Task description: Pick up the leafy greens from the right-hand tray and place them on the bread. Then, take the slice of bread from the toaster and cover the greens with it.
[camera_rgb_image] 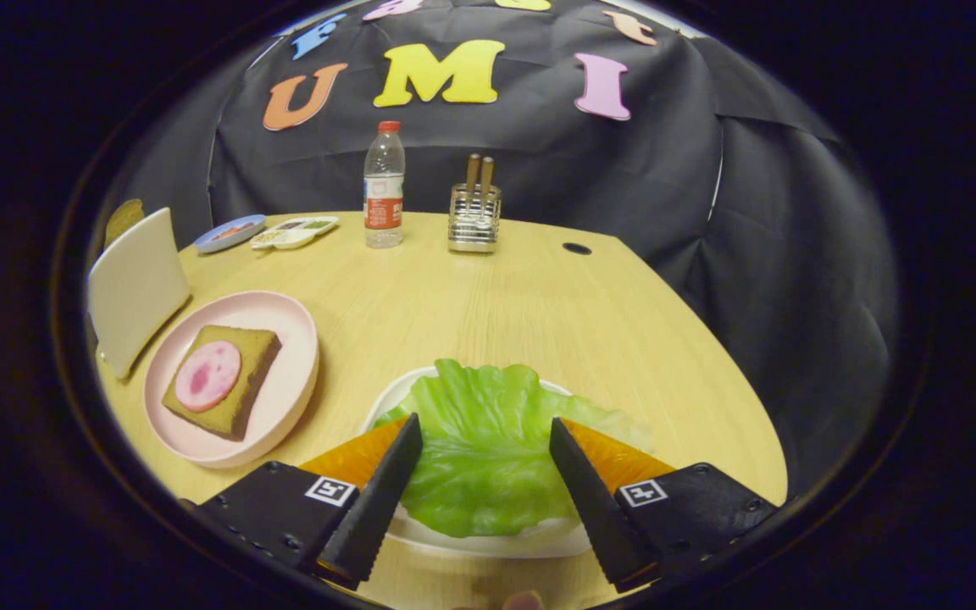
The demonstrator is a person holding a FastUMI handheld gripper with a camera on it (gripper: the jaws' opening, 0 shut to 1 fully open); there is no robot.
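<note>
The lettuce (481, 449) covers most of its white tray (488, 542). The gripper (485, 434) has 2 wide-apart fingers that hide the leaf's sides. The toaster (134, 288) hides its bread (123, 219).

no readable text, bottle (384, 186) label illegible

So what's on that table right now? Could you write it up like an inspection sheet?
Surface: wooden table, with a small round hole.
Job's things: lettuce leaf on a white tray; bread slice topped with a pink ham round on a pink plate; white toaster beside the plate.
Clutter: water bottle, wire utensil holder, blue dish, divided tray.
Gripper: gripper open, fingers either side of the lettuce, not pressing it.
Cables: nothing seen.
Surroundings: black cloth wall.
</note>
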